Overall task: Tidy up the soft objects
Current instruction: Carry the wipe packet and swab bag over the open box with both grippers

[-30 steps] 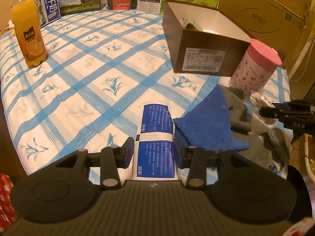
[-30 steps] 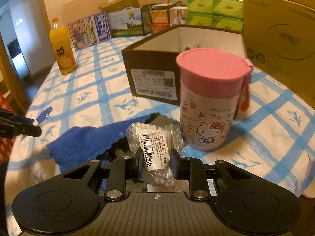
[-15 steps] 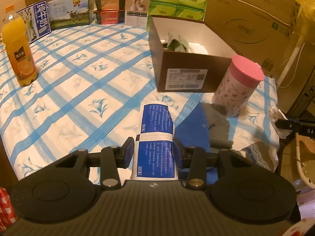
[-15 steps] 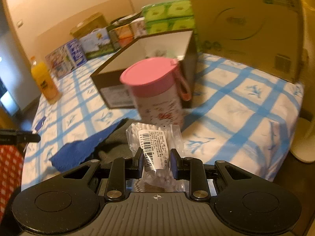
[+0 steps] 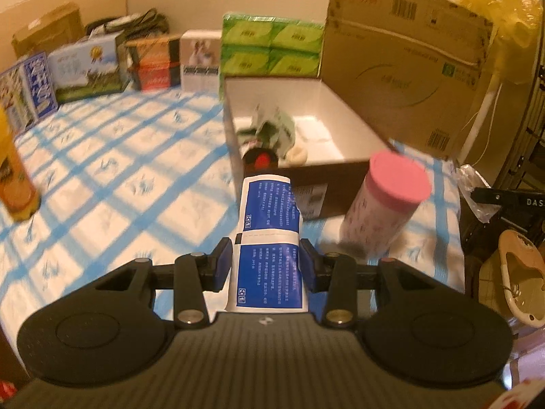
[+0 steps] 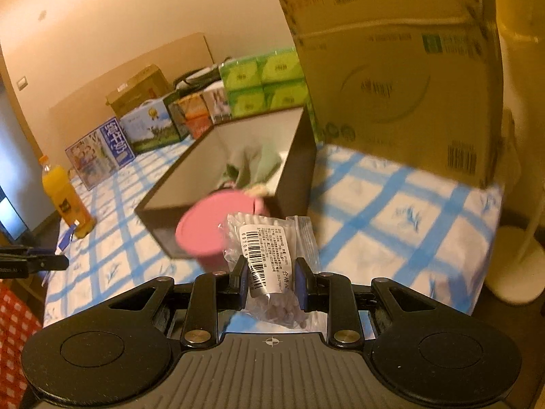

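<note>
Both grippers have risen off the bed and swung toward the open box (image 5: 306, 129): a second ago the blue towel and grey cloth lay just below the left gripper, and now neither shows in either view, while the box mouth, earlier seen edge-on, lies open to both cameras. That suggests the carry is nearly done and the drop into the box comes next.

The left gripper (image 5: 265, 266) is clamped on a blue-and-white tube (image 5: 269, 225), whose dark cap with a red dot points toward the near wall of the box. The right gripper (image 6: 272, 281) pinches a clear bag of cotton swabs (image 6: 269, 255), held above the pink-lidded cup (image 6: 211, 228), which stands on the bed just before the box's near right corner.

Inside the box a crumpled green cloth (image 5: 272, 129) and something pale beside it sit toward the near left; the far right of its white floor is bare. Whether the pale thing is soft I cannot tell.

An orange juice bottle (image 6: 66, 201) stands far left on the checked sheet (image 5: 119, 177). A large carton (image 5: 402, 68) rises behind the box.
</note>
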Demonstrator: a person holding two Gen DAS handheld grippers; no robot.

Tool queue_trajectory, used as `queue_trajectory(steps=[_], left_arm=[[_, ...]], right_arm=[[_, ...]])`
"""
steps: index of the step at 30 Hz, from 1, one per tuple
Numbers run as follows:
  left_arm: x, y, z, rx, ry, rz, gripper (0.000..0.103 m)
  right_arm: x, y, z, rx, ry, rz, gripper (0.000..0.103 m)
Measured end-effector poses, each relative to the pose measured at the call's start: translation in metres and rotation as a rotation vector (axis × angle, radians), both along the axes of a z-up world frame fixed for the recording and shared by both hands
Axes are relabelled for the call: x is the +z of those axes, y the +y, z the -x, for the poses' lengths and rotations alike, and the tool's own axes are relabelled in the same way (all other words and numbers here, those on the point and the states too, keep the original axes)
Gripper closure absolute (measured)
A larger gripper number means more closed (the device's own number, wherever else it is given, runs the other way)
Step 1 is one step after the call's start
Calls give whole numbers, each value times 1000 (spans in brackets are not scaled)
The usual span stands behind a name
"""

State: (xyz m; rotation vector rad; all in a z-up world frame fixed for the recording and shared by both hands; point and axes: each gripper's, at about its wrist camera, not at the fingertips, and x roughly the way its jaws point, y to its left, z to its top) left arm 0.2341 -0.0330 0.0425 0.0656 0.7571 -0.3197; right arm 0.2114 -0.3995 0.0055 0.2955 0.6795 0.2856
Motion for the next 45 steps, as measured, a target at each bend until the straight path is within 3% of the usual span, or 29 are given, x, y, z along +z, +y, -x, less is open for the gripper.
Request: queue_trajectory(steps=[7,18,31,41,43,45], left_arm=[[21,-31,-42,-54,-61,11,64],[25,-76,-128,-84,-29,80,64],[-24,-121,-235,-88,74,49,64],[-55,-130,-278,-66,125,40,64],[-59,-131,-280,-66,131,34,64],[-62,-133,-281,-68,134,26,64]], right_arm=[[20,-3,-36,6,-62,48,75],[26,13,-113,89,-107,-9,75],[-19,34,-237,249,-70,70,75],[-39,52,-289,356,-105,201,75],[-41,56,-293,354,-103,220,64],[-43,58,-293,340,-115,249,62]])
